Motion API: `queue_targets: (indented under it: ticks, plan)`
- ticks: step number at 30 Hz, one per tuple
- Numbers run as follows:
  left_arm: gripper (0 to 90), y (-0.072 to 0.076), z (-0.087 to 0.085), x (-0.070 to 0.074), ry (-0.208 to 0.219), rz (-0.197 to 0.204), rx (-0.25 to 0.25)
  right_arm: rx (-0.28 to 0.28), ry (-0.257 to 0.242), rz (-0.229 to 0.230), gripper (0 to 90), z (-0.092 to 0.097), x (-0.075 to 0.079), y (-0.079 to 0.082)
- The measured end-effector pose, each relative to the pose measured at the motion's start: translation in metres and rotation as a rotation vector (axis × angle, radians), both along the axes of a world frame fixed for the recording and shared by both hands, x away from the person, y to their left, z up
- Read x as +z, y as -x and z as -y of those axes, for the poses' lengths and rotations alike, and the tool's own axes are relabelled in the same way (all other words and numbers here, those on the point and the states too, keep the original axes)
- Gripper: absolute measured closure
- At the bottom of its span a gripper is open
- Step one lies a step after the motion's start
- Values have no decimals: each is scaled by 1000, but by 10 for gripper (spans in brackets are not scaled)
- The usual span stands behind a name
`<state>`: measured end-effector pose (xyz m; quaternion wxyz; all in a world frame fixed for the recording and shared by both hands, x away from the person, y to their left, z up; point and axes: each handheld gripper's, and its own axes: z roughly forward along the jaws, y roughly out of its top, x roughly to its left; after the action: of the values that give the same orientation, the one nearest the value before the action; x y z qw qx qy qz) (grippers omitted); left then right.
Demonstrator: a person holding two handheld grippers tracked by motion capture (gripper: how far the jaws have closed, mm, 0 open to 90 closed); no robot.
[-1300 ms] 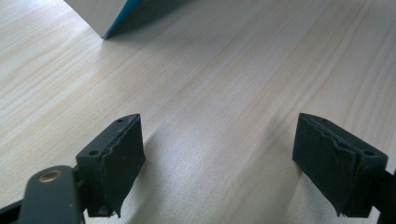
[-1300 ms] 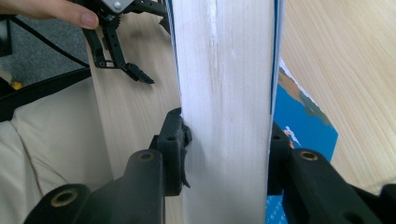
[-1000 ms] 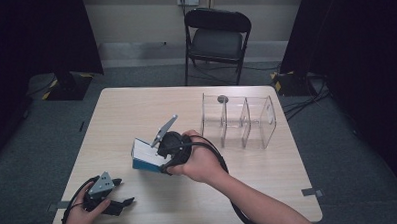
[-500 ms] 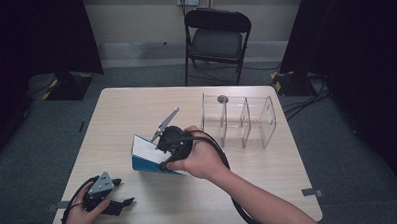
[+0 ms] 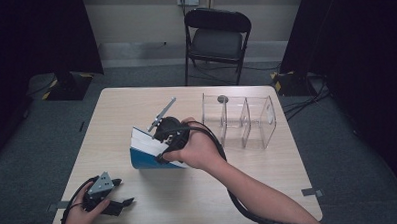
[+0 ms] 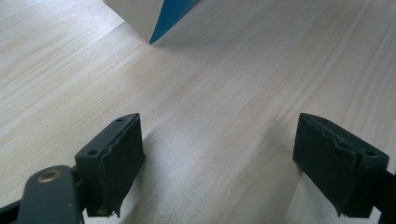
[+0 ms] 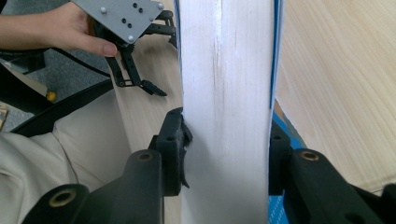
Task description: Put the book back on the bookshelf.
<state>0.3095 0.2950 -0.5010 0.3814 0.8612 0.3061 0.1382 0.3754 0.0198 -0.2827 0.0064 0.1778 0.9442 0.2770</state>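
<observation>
Book (image 5: 147, 151) tilted higher, right hand-held gripper (image 5: 163, 138) clamped.

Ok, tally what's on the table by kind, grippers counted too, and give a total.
Books, blue and white: 1
Clear divided racks: 1
Grippers: 2, the left gripper open on the table, the right gripper shut on the book
Total: 4

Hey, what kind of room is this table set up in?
Probably a recording studio or lab: black curtains hang at both sides, cables trail over grey carpet, and a folding chair faces the lone wooden table.
</observation>
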Motion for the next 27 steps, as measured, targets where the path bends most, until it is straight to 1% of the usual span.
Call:
queue_targets:
  ticks: [3, 4, 5, 8, 11, 14, 16, 17, 18, 19, 20, 21, 22, 25, 27]
  plan:
    - [158, 0, 0, 0, -1, 0, 0, 0, -3, 0, 607, -1, 3, -5]
    - [157, 0, 0, 0, -1, -1, -1, 14, -6, 1, 605, -3, 4, -9]
    - [157, 0, 0, 0, 0, -1, 0, 14, -6, 1, 605, -3, 4, -9]
    - [156, 0, 0, 0, -2, 1, 1, 31, 9, 9, 603, -6, 7, -15]
    - [156, 0, 0, 0, -5, -2, 1, 33, 5, 14, 602, -7, 9, -19]
    - [156, 0, 0, 0, 1, -1, 1, 32, -3, 0, 600, -8, 10, -28]
    - [155, 0, 0, 0, 1, -2, 0, 31, 3, -2, 598, -8, 11, -29]
    - [156, 0, 0, 0, 1, -2, 0, 31, -1, 2, 596, -9, 11, -30]
    - [155, 0, 0, 0, 1, -2, -1, 43, 2, 12, 595, -10, 12, -32]
    - [155, 0, 0, 0, 1, -3, -1, 44, 9, 18, 592, -11, 13, -33]
    - [155, 0, 0, 0, -3, -5, 0, 49, 7, 25, 590, -12, 13, -35]
    - [155, 0, 0, 0, 2, -3, -2, 55, 3, 27, 587, -12, 13, -36]
    - [155, 0, 0, 0, -4, -5, -1, 59, 0, 41, 583, -13, 14, -38]
    - [154, 0, 0, 0, 2, -3, -2, 71, 3, 44, 579, -14, 14, -41]
    - [154, 0, 0, 0, 2, -3, -2, 80, 5, 54, 570, -15, 14, -42]
